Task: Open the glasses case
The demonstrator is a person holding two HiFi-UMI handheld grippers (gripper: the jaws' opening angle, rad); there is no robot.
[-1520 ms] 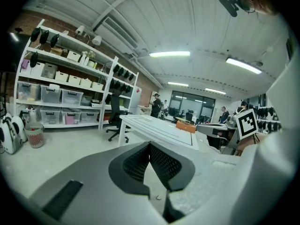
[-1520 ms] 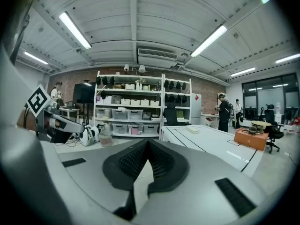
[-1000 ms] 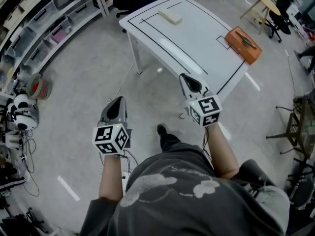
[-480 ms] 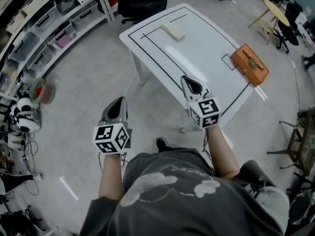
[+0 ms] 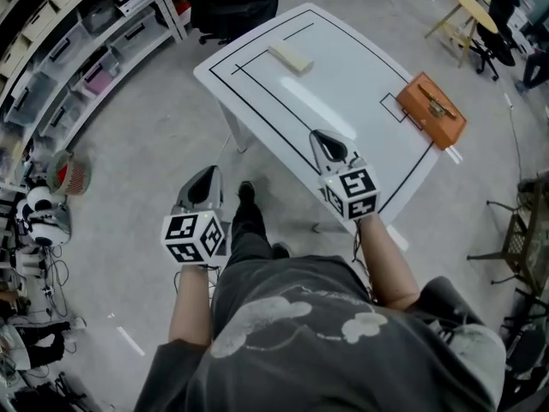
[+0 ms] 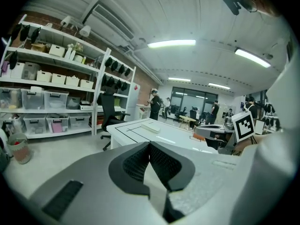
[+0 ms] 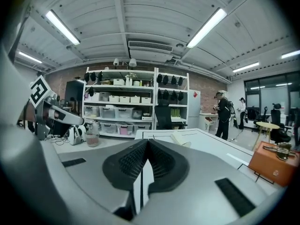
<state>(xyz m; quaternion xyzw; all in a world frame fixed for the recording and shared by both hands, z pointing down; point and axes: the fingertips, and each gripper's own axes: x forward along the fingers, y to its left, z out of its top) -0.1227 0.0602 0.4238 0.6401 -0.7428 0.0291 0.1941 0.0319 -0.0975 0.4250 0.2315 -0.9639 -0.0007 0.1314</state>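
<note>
The glasses case (image 5: 289,56) is a cream oblong lying on the far left part of the white table (image 5: 343,101); it also shows small in the left gripper view (image 6: 151,127) and the right gripper view (image 7: 180,138). My left gripper (image 5: 203,176) hangs over the floor, short of the table, shut and empty (image 6: 149,144). My right gripper (image 5: 322,137) is over the table's near edge, shut with nothing between its pads (image 7: 146,144). Both are well short of the case.
An orange box (image 5: 431,109) with a metal clasp sits at the table's right end. Shelves with bins (image 5: 77,50) line the left wall, and a black office chair (image 5: 233,9) stands behind the table. People stand in the distance (image 6: 154,104).
The person has stepped toward the table, one foot now forward. Both grippers have travelled with the body, the right one now over the table's near edge. Jaws unchanged.
</note>
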